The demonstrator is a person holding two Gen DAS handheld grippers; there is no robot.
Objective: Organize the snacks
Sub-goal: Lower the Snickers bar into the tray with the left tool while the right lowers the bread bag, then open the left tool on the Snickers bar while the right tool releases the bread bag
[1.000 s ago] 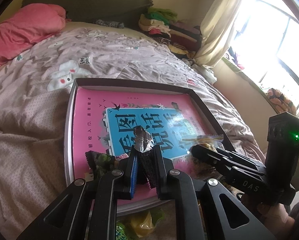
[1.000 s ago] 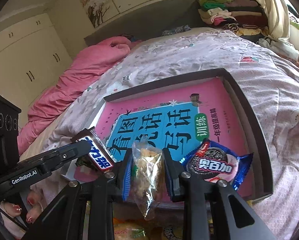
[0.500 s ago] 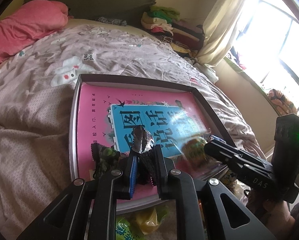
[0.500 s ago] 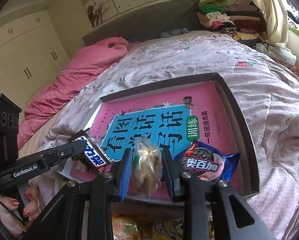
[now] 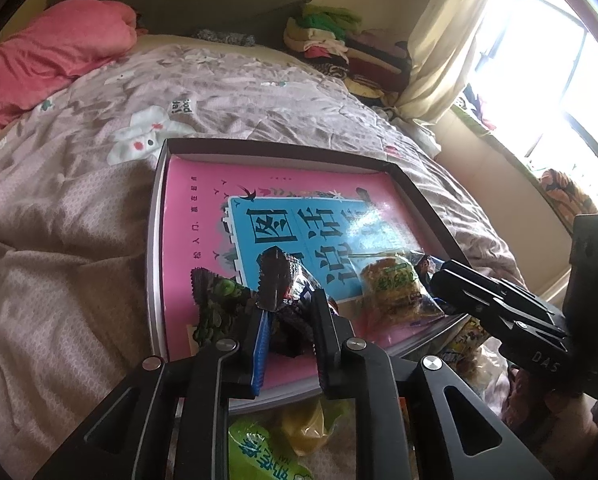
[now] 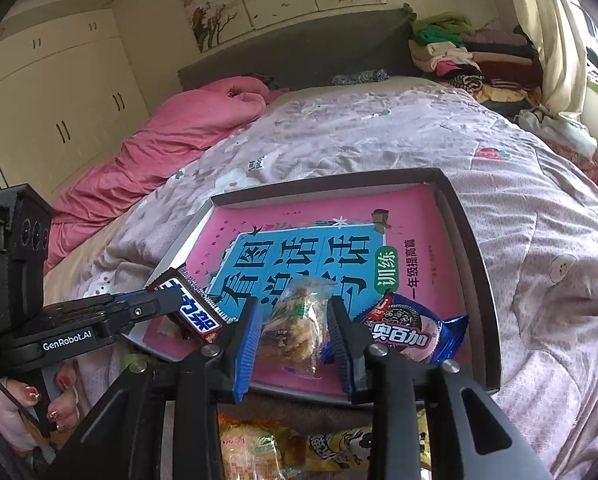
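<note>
A shallow dark-rimmed tray (image 5: pixel 279 148) (image 6: pixel 475 264) lies on the bed with a pink and blue book (image 5: pixel 203 216) (image 6: pixel 431 220) inside. My left gripper (image 5: pixel 289 320) (image 6: pixel 175 300) is shut on a dark chocolate bar (image 5: pixel 279 280) (image 6: pixel 191 304) over the tray's near left corner, its jaws starting to open. My right gripper (image 6: pixel 295 332) (image 5: pixel 439 280) is opening; a clear bag of fried snack (image 6: pixel 295 320) (image 5: pixel 395 288) rests on the book between its pads. A blue and pink cookie packet (image 6: pixel 411 332) lies to the right, and a dark green packet (image 5: pixel 215 308) to the left.
More snack packets (image 5: pixel 267 448) (image 6: pixel 259 448) lie below the tray's near edge. A printed quilt (image 5: pixel 79 208) covers the bed, with a pink duvet (image 6: pixel 167 136) at the head and folded clothes (image 6: pixel 459 56) by the curtain. A person's hand (image 6: pixel 23 400) holds the left gripper.
The right gripper has lowered the clear bag onto the book and its jaws have widened. The left gripper's jaws have parted slightly around the chocolate bar.
</note>
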